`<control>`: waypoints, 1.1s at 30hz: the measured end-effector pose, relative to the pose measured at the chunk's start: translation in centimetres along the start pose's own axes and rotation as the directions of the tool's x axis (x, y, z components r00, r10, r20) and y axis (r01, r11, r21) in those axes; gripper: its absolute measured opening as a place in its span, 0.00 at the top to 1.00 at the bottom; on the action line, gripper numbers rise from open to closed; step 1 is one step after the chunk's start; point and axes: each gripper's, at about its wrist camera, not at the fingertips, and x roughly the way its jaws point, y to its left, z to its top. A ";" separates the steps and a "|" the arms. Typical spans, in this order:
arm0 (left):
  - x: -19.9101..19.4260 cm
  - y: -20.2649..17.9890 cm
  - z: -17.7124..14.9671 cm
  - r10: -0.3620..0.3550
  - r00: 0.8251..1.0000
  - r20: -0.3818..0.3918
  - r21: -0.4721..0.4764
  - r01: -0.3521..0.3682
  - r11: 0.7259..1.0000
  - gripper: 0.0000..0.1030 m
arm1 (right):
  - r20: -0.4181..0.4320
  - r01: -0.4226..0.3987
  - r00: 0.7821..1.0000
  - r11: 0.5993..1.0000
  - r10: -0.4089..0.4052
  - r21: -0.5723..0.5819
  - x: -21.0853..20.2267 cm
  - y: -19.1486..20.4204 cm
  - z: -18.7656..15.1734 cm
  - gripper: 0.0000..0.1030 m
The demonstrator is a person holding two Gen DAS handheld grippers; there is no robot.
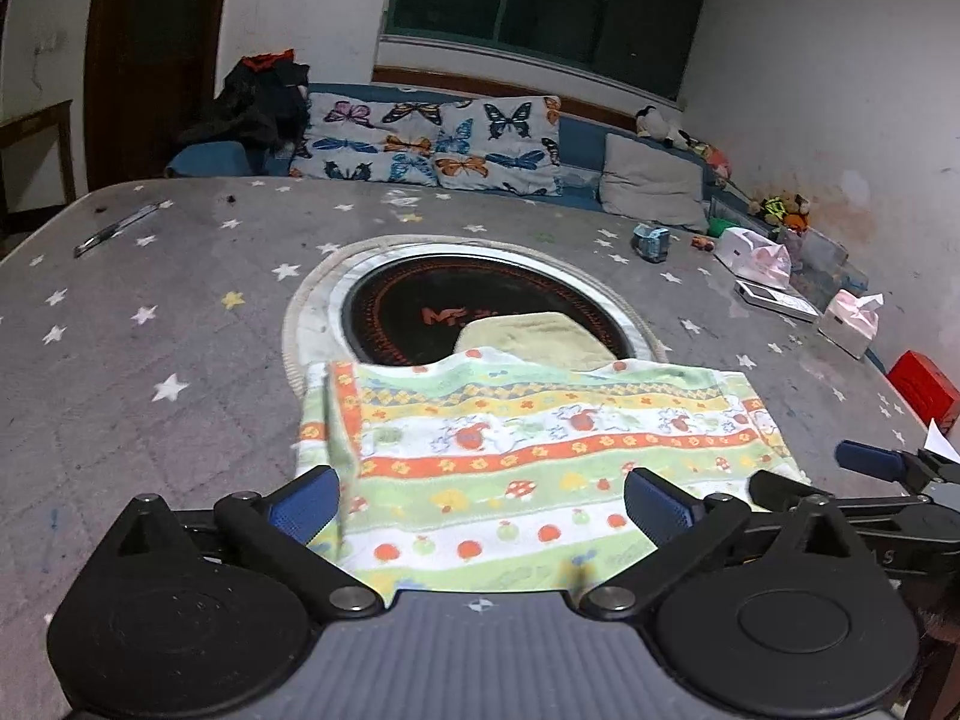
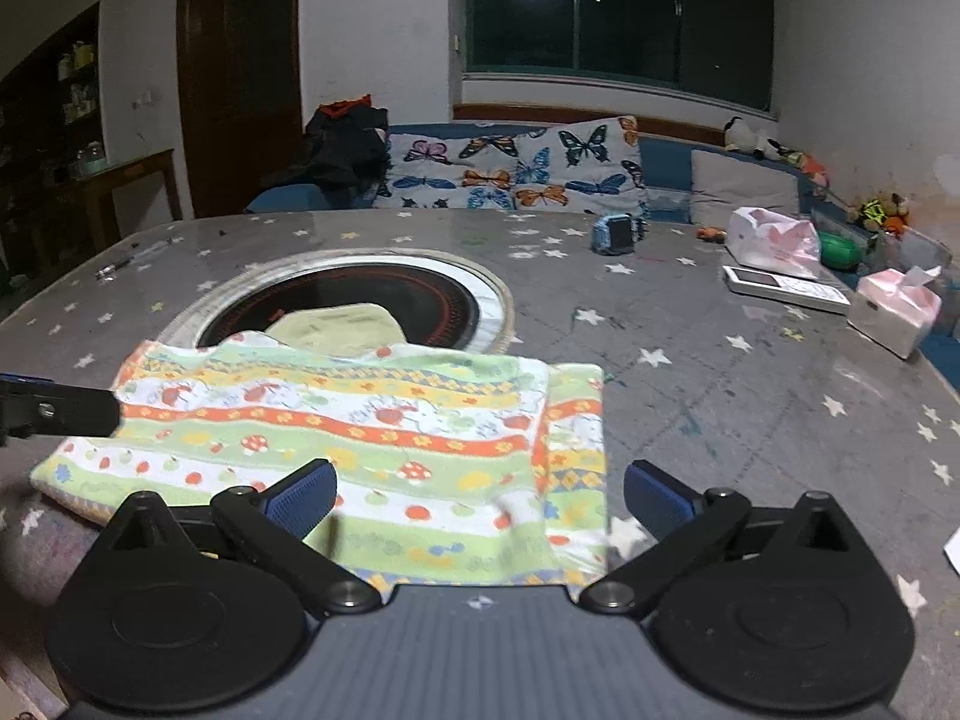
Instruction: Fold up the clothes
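A striped towel with mushrooms and fruit [image 1: 528, 450] lies folded on the grey star-print table, its far edge over the round hob. A plain yellow-green cloth [image 1: 534, 336] peeks out beyond it. My left gripper [image 1: 480, 501] is open over the towel's near left part; its side edges are turned in. My right gripper [image 2: 480, 495] is open over the towel's [image 2: 360, 420] near right part, next to the folded-over right edge [image 2: 570, 438]. Neither holds anything. The right gripper's fingers [image 1: 870, 459] show at the right of the left wrist view.
A round black hob [image 1: 480, 312] is set into the table [image 1: 150, 330]. At the right stand tissue packs [image 2: 894, 306], a phone [image 2: 786, 288], a bag [image 2: 774, 240], a blue watch [image 2: 618, 234] and a red box [image 1: 924, 387]. A pen [image 1: 114, 231] lies far left. A sofa with butterfly cushions [image 1: 432, 144] is behind.
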 end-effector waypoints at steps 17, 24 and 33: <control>-0.1 5.9 0.5 0.056 0.998 0.006 -0.174 -0.054 0.983 0.06 | 0.015 -0.176 0.984 0.983 0.175 0.061 -0.9 -0.4 0.8 0.11; -1.0 8.4 0.8 0.085 0.996 0.020 -0.259 -0.077 0.963 0.06 | -0.041 -0.361 0.932 0.913 0.360 -0.188 -1.6 7.2 1.5 0.16; -1.0 9.8 0.7 0.031 0.999 0.011 -0.324 -0.026 0.946 0.13 | -0.157 -0.465 0.880 0.747 0.448 -0.475 -0.8 16.3 0.3 0.38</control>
